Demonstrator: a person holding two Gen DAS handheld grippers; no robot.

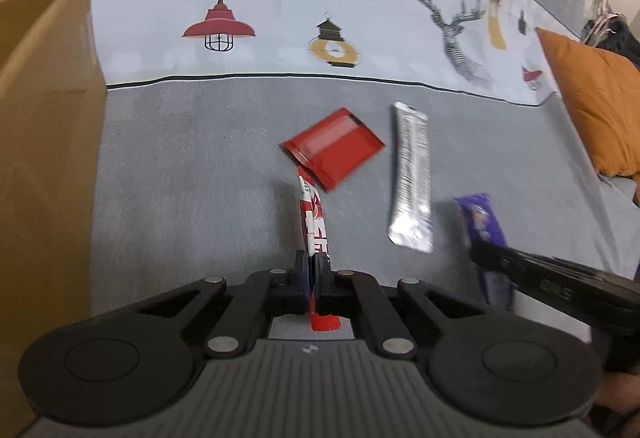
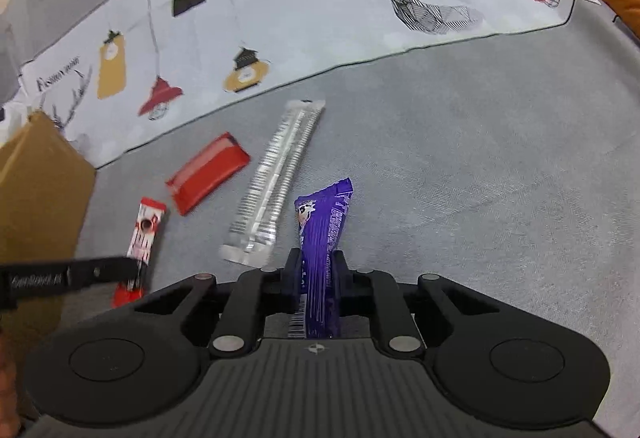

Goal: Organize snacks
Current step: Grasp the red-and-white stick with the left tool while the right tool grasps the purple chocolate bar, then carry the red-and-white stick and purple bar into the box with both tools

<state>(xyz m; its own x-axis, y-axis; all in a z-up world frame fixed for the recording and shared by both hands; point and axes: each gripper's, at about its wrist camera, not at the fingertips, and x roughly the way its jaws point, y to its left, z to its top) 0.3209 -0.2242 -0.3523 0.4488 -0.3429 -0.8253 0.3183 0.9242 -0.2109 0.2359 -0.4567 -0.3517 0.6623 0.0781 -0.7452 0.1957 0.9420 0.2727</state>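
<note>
My left gripper [image 1: 313, 263] is shut on a thin red-and-white snack stick [image 1: 313, 216] and holds it above the grey surface; the stick also shows in the right wrist view [image 2: 144, 232]. My right gripper [image 2: 318, 262] is shut on a purple snack packet [image 2: 323, 226], which also shows at the right of the left wrist view [image 1: 480, 220]. A red flat packet [image 1: 334, 146] and a long silver packet [image 1: 412, 178] lie on the surface ahead; both also show in the right wrist view, the red packet [image 2: 208, 172] left of the silver one [image 2: 276, 178].
A brown cardboard box [image 1: 44, 142] stands at the left, also in the right wrist view [image 2: 36, 190]. A printed cloth with lamps and deer [image 1: 280, 6] lies at the back. An orange cushion [image 1: 596, 102] sits at the right.
</note>
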